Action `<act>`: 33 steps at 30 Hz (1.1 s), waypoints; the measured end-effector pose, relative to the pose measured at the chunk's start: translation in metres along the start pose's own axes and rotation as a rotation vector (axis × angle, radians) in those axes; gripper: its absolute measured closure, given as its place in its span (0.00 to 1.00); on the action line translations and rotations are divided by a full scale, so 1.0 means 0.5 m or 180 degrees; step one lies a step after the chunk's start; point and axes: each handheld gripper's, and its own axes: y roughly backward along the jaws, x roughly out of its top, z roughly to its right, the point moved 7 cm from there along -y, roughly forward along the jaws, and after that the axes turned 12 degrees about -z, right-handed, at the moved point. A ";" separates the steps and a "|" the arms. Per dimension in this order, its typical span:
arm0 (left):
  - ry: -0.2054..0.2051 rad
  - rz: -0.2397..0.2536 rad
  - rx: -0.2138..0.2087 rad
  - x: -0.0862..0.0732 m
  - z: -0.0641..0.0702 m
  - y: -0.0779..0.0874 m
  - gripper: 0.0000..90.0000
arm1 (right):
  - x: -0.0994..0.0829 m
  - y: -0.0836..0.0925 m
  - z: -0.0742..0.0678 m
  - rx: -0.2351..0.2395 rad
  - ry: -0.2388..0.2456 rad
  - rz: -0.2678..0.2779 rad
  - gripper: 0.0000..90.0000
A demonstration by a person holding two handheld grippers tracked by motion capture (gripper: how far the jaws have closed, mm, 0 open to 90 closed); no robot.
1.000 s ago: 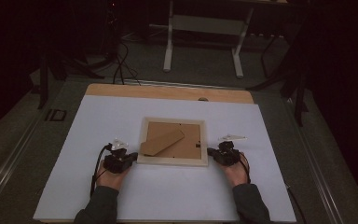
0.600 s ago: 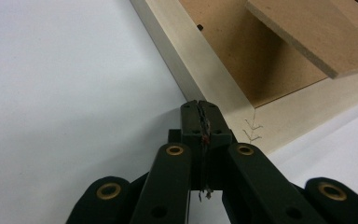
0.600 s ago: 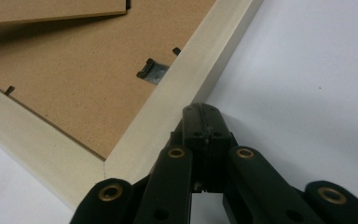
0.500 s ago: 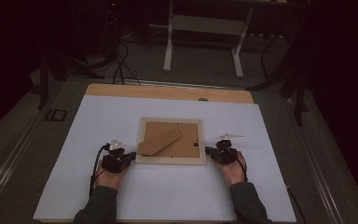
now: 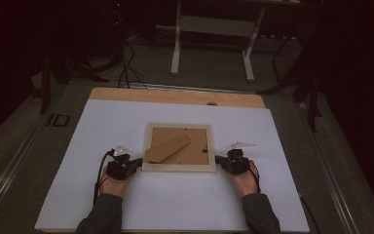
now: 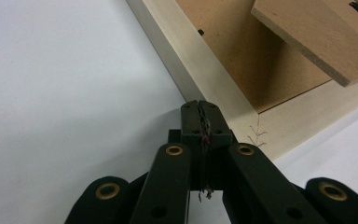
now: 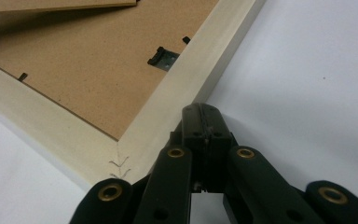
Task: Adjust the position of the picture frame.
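Note:
A pale wooden picture frame (image 5: 178,167) lies face down on the white table top (image 5: 175,204), its brown backing board up and a brown stand flap (image 5: 168,146) raised across it. My left gripper (image 5: 135,164) is shut, its tips against the frame's near left corner (image 6: 242,122). My right gripper (image 5: 220,161) is shut too, tips against the near right corner (image 7: 158,130). Nothing sits between either pair of jaws. In the right gripper view a small black hanger clip (image 7: 163,57) shows on the backing.
The table's wooden far edge (image 5: 175,95) runs behind the white top. Past it stand a white desk frame (image 5: 212,44) and dark cables (image 5: 126,68) on the floor. A small dark square (image 5: 57,120) lies left of the table.
The frame and both grippers have shifted slightly toward the left of the table. Both grippers stay shut at its near corners.

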 end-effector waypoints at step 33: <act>0.0116 0.0188 -0.0048 0.013 -0.017 0.021 0.88 | 0.010 0.041 0.017 -0.0088 0.0063 0.0238 0.90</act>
